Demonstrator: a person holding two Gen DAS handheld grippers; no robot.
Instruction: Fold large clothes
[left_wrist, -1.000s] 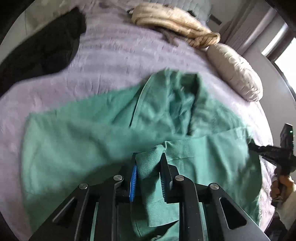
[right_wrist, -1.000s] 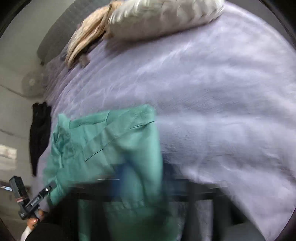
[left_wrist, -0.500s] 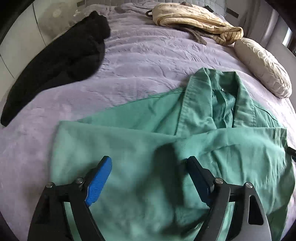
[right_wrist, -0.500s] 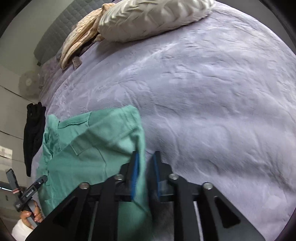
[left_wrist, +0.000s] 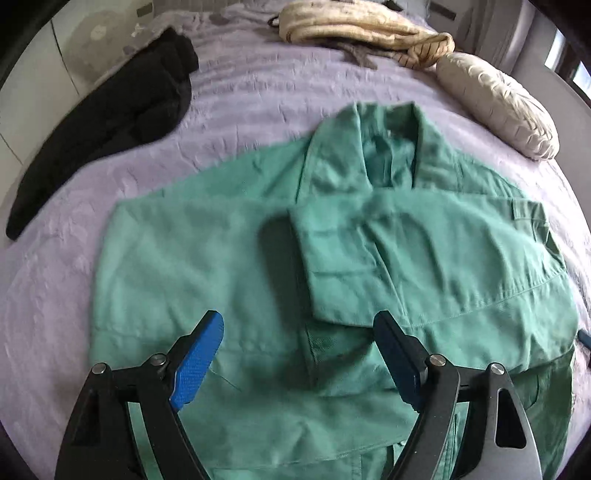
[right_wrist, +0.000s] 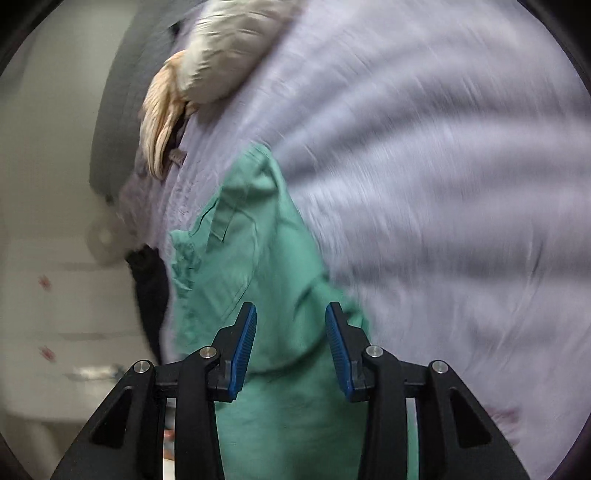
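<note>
A green shirt (left_wrist: 280, 266) is being spread flat on a bed covered with a purple blanket (left_wrist: 251, 88). One sleeve (left_wrist: 343, 258) is lying folded across the shirt's front, and the collar (left_wrist: 384, 147) is pointing toward the far end of the bed.

The left hand-held gripper (left_wrist: 295, 354) is being held above the shirt with its jaws spread wide, and nothing is being gripped. The right hand-held gripper (right_wrist: 290, 343) is being held over the shirt's edge; its jaws are opening, and green cloth is seen behind the gap, but it is not being pinched by the blue pads (right_wrist: 243, 343).

A black garment (left_wrist: 110, 122) is lying on the blanket, well apart from the shirt. A cream blanket (left_wrist: 362, 29) and a pale pillow (left_wrist: 498, 103) are resting near the far end. The right view is being blurred. No containers and no writing can be made out.
</note>
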